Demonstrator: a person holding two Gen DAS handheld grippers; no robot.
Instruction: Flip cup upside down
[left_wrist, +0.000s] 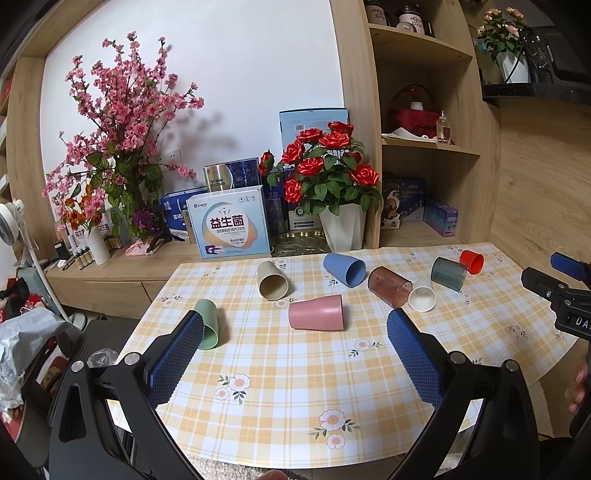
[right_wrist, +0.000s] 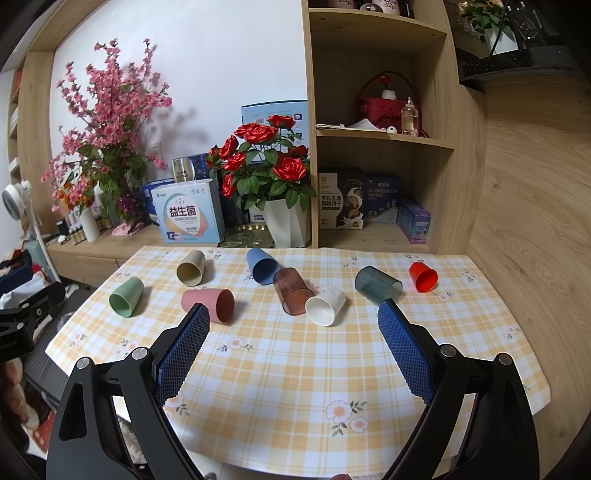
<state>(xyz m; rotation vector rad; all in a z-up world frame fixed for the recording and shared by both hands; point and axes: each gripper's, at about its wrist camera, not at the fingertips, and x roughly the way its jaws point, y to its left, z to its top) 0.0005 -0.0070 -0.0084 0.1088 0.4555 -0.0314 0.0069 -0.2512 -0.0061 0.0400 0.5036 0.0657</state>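
Lying on their sides, 8 cups point mouths variously across the table.

We are in a home, in a living room. Behind the table with its yellow checked flower cloth we see wooden shelves with snack boxes, and left of those shelves stand red roses and pink blossoms.
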